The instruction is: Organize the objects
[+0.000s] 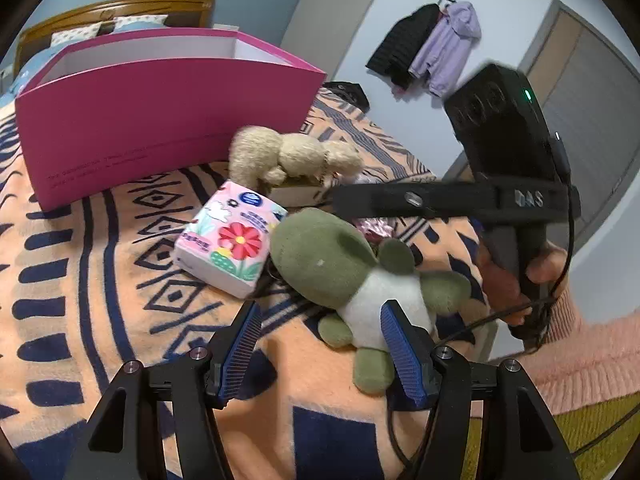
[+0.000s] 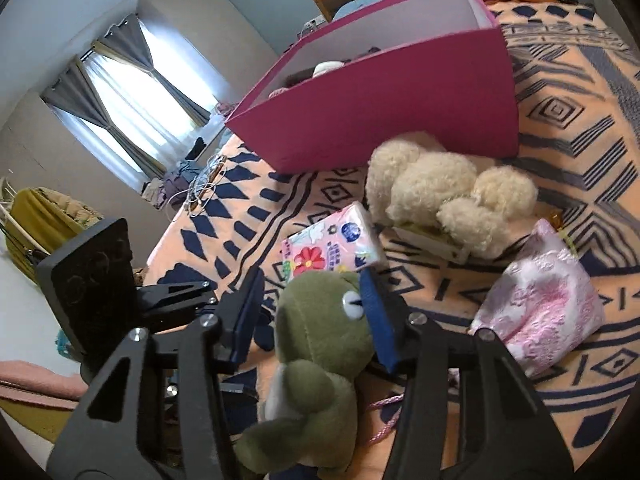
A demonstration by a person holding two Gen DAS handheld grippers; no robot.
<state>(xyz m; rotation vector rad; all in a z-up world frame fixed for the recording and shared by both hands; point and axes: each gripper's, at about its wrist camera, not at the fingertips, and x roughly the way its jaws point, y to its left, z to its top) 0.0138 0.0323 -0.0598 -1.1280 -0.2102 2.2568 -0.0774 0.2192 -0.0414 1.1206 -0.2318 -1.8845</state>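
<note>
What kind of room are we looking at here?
Most likely a bedroom. The toys lie on a bed with a patterned blanket and a wooden headboard; jackets hang on wall hooks, and a curtained window lets in daylight.

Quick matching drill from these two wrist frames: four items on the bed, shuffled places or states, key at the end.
Things:
1. green frog plush
2. cream teddy bear
3. tissue pack
4. magenta box

Places or states:
A. open-topped, standing farthest back on the blanket
B. between the open fingers of the right gripper
C. partly lying on a white flat box
D. floral print, between the frog and the magenta box

Pairs: 1-B, 2-C, 3-D, 4-A
</note>
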